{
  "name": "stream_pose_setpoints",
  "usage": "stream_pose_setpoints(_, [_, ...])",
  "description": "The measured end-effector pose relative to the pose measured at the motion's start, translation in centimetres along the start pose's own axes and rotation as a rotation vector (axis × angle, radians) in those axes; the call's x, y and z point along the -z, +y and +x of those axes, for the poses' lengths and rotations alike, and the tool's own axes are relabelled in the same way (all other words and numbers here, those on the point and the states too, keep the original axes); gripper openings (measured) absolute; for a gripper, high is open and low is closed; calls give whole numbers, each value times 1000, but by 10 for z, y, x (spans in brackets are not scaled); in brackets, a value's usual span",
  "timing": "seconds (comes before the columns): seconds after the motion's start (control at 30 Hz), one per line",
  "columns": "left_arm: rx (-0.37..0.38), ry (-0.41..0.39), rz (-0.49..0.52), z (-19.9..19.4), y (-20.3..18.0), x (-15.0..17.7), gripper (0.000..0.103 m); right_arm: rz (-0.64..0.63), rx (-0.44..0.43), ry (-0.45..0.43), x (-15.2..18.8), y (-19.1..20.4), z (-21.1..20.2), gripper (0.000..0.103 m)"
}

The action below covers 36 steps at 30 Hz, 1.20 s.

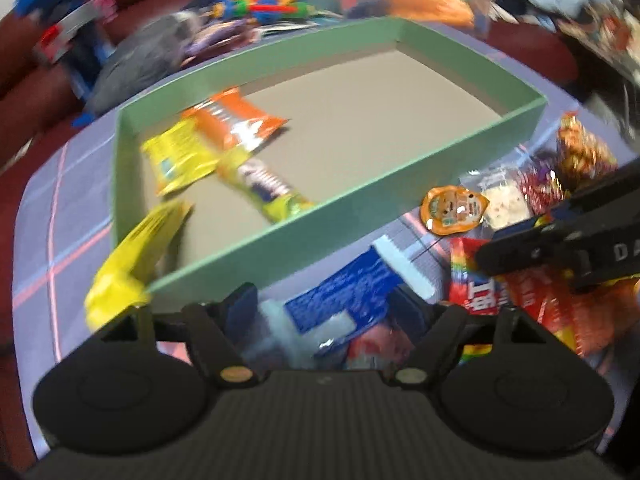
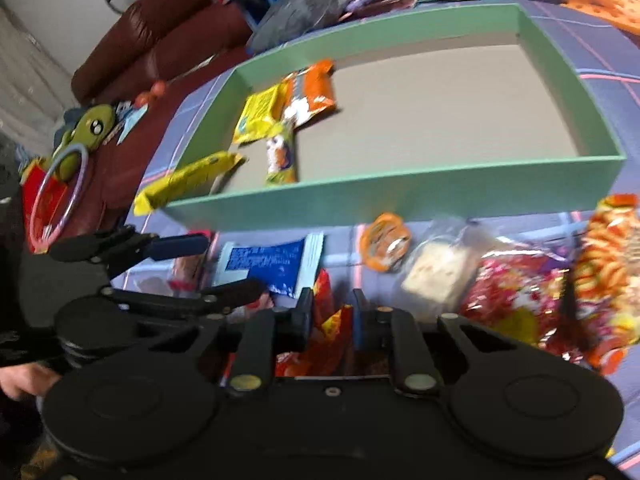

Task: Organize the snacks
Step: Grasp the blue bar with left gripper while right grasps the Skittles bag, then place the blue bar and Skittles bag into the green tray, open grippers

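A few snacks lie at one end of the green tray [image 2: 400, 196], a yellow packet [image 2: 188, 182] straddling its rim; most remain heaped on the tabletop [image 2: 600, 60]. The left hand-held gripper [image 1: 324, 304] hovers open over a blue packet [image 1: 340, 296], while the right hand-held gripper [image 2: 330, 320] pinches an orange wrapper [image 2: 330, 336]. Motion blur obscures labels.

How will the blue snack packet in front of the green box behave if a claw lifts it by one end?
The blue snack packet looks flat and thin, so it is probably light and will likely droop. Its glossy film may slip.
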State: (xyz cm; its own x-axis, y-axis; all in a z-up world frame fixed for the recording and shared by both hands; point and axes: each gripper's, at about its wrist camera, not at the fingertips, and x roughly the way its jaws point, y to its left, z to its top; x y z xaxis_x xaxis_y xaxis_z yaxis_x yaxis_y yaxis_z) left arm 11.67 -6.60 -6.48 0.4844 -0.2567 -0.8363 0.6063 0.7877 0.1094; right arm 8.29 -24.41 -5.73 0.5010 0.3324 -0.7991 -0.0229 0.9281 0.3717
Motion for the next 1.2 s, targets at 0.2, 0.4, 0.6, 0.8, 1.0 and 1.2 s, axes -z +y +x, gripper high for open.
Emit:
stream_pose_setpoints(0.2, [102,33,64,2,-17,-1,38,53,-9,14,-1,-18,3,23])
stream_pose_setpoints(0.4, [109,84,-118,-16,-5,27,39,-12,-45,21,-2,-10,6,61])
stream_pose_setpoints(0.6, [83,104,-133,-22,7,42,53,-119,-28,50,11,15,10,74])
stream_pose_setpoints(0.8, [79,116,-90,-21,7,54,62,-67,-11,21,16,9,-2,74])
stream_pose_setpoints(1.0, [64,86,-147,-25,3,52,36,4,-22,41,23,8,20,23])
stream_pose_setpoints(1.2, [109,31,-284,-47,14,52,34,33,-12,-7,16,11,1,18])
